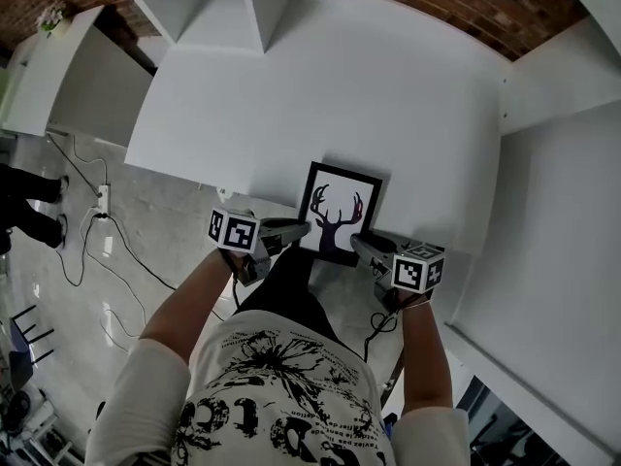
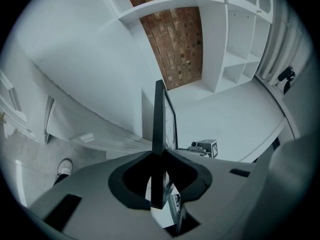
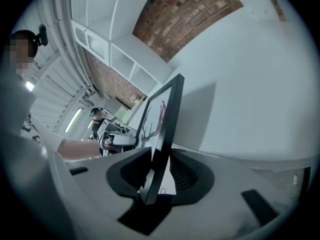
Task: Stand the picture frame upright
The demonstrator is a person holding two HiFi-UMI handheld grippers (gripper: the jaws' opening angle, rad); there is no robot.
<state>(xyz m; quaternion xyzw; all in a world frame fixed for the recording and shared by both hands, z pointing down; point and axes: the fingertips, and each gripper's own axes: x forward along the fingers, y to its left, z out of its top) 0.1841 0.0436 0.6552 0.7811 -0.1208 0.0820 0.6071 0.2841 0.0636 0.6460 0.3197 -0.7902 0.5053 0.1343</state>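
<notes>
Around the scene: white worktop (image 1: 388, 95) ahead, white shelving (image 1: 209, 8) at its far left corner, brick wall (image 1: 466, 8) behind, a second white surface (image 1: 563, 260) running along the right. Below the near edge, grey floor (image 1: 155, 231) with a power strip (image 1: 101, 199) and, at far left, another person's legs (image 1: 29, 207).

At the middle of the worktop's near edge, a black picture frame (image 1: 340, 212) with a deer-antler print, its lower part showing past that edge toward the person. Flanked low down on both sides, and so boxed in there by the two tools and the forearms behind them.

Left gripper (image 1: 303, 229) on the frame's lower left: jaws drawn in narrow, pads pressing front and back of the thin edge. Right gripper (image 1: 357, 243) on the lower right: jaws likewise closed in on the frame, both tips touching it, the frame sitting slightly askew between them.

Portrait format, long axis running away from the person, top tipped a little to the right in the head view. Printed face turned up and back toward the person. Seen edge-on from the left gripper view as a thin dark bar rising out of the jaws. From the right gripper view, angled off the white surface with a shadow behind it. How steeply it leans cannot be told.
</notes>
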